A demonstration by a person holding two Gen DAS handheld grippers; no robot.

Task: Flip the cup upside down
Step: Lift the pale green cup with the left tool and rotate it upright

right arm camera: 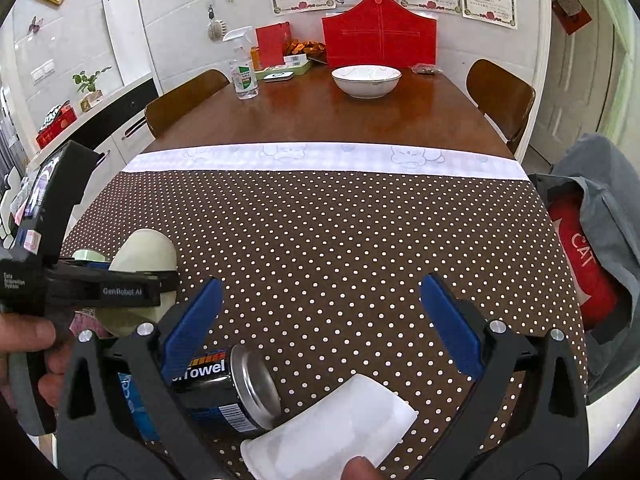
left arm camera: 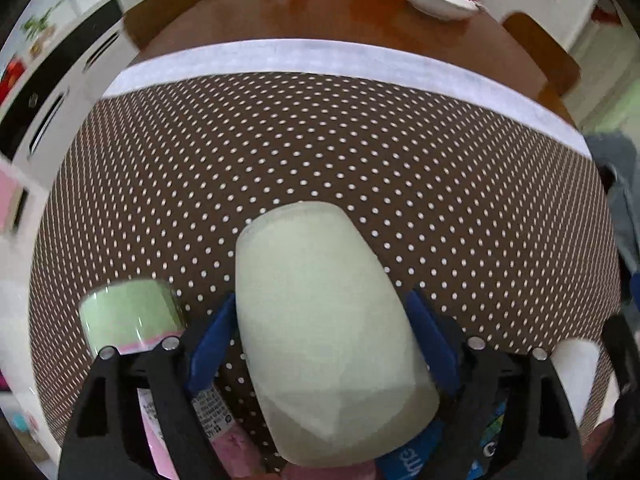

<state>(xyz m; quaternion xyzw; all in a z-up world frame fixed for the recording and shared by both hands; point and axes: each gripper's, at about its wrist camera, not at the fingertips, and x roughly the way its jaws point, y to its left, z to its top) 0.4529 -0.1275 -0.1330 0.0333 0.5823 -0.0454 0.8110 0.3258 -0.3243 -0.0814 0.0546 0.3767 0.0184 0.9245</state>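
A pale green frosted cup (left arm camera: 324, 320) sits between the blue fingers of my left gripper (left arm camera: 324, 344), base pointing away from the camera, held above the dotted cloth (left arm camera: 320, 140). The right wrist view shows the same cup (right arm camera: 144, 256) tilted in the left gripper (right arm camera: 120, 292) at the left edge. My right gripper (right arm camera: 320, 320) is open and empty above the cloth (right arm camera: 320, 220); a white frosted cup (right arm camera: 336, 428) lies on its side just below it.
A light green cup (left arm camera: 128, 316) stands left of the held cup. A dark can (right arm camera: 228, 388) lies on its side beside the white cup. Far off stand a white bowl (right arm camera: 366, 80), a spray bottle (right arm camera: 243, 68), a red basket (right arm camera: 378, 40) and chairs.
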